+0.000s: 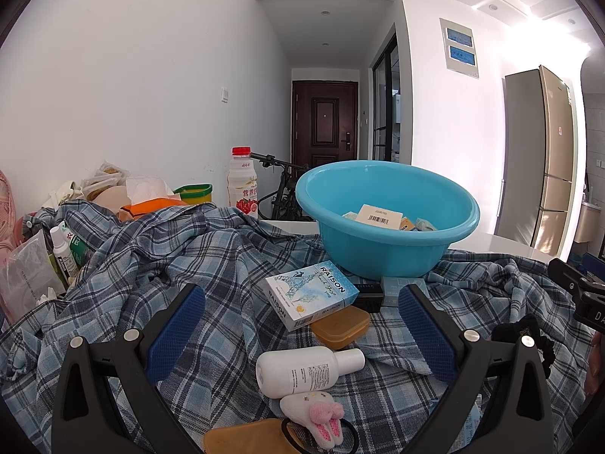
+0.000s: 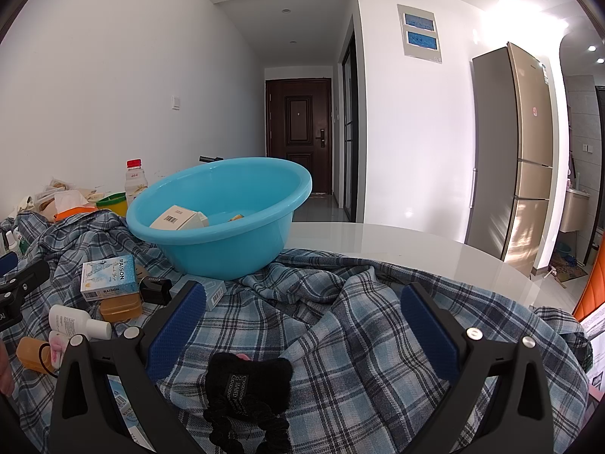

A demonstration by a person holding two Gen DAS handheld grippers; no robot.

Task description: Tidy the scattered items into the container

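Basin (image 1: 385,227), big and blue, sat on the checked cloth (image 1: 211,265) well past the fingertips of both grippers, with a few small boxes already inside it. The left gripper (image 1: 302,325) was spread wide and held nothing. Between its fingers lay the white bottle (image 1: 306,370), and just beyond that the orange case (image 1: 340,327) with the Raison box (image 1: 312,299) leaning on top of it. A fluffy bunny hair tie (image 1: 321,420) lay close under the bottle.

The right gripper (image 2: 302,325) was spread wide too, with nothing in it. A black scrunchie (image 2: 245,389) lay between its fingers, close to the camera.

Things looked ready to go wrong. The bottle was round and smooth, so I thought it could roll away or pop out if squeezed near its end. The box sat loosely on the case, so a bump might knock it off. The cloth was all bunched up, and a finger could catch a fold and drag everything, maybe even the basin.
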